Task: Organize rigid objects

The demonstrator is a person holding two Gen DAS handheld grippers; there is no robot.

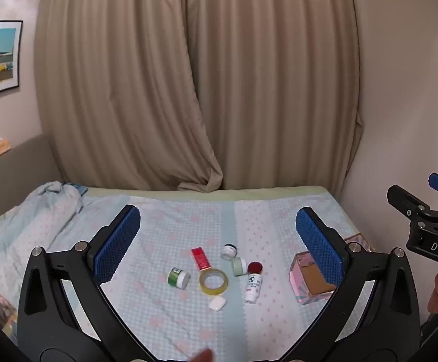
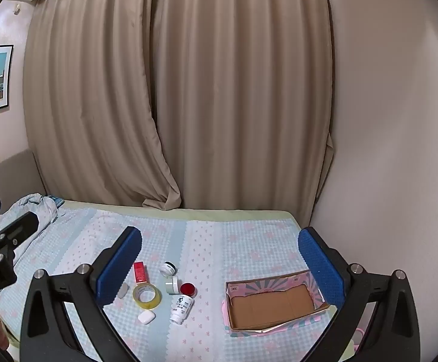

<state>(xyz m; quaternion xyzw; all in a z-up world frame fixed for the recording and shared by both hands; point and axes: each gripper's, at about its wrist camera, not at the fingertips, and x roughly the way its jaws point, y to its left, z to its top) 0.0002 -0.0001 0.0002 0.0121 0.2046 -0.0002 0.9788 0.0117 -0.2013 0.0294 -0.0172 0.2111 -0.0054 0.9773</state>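
Both grippers are hovering above the bed, tilted down at the clutter, nothing yet picked up. The left gripper (image 1: 215,241) is standing wide open and holding nothing; the right gripper (image 2: 219,262) is likewise gaping wide and empty.

Nearest on the bedspread (image 2: 206,241) is lying a white case (image 2: 146,317), with a white bottle (image 2: 182,307) on its side just beside it. Behind them are sitting the tape roll (image 2: 146,295), a red cap (image 2: 187,289), a pale green jar (image 2: 172,284), a green jar (image 1: 178,277), a red box (image 2: 140,271) and a dark-lidded jar (image 2: 168,268). The open box (image 2: 274,303) is waiting empty, well apart to the right.

The task looks to be just starting: nothing is sitting in the box. The next move is calling for lowering one gripper over a single item, straddling it squarely, closing, then carrying it over. The lying bottle and jars may roll on the soft cover.
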